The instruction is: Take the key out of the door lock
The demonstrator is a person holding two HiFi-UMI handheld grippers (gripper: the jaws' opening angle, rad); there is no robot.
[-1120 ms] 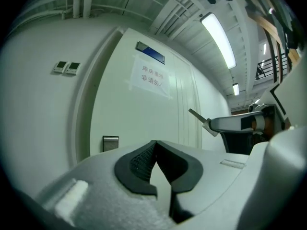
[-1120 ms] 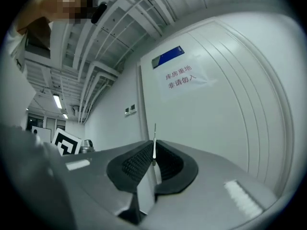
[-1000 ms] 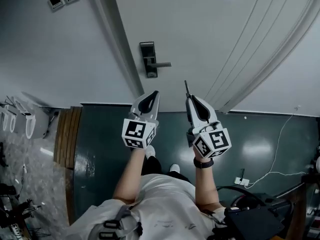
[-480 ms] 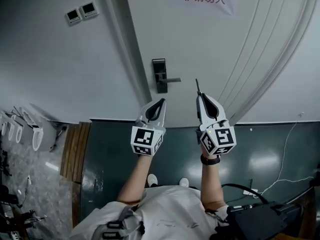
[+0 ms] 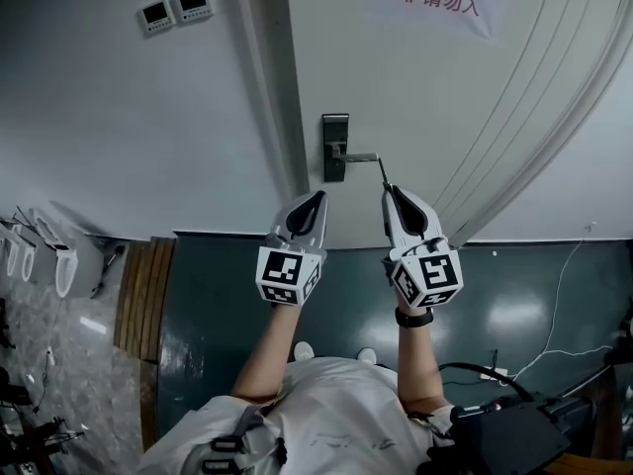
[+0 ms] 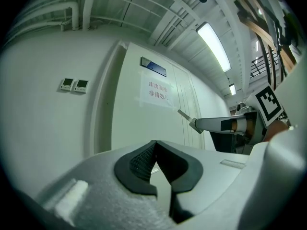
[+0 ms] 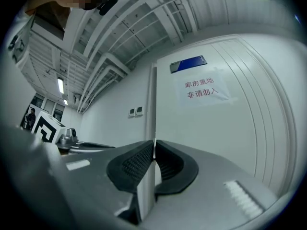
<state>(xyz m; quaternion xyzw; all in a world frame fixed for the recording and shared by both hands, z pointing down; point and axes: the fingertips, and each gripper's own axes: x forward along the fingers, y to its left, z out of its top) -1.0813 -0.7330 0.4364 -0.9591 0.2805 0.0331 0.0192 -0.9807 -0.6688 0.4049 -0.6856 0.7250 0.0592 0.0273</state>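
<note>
Now nearer door: right tool point(image 5: 389, 190), clamped on key point(image 5: 382, 171), has risen toward door lock point(image 5: 335, 147); key tip beside lever handle point(image 5: 362, 156), outside lock. Left tool point(image 5: 320, 196) closed, empty.

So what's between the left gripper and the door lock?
Nothing; the head view shows only bare door between left gripper and door lock.
</note>
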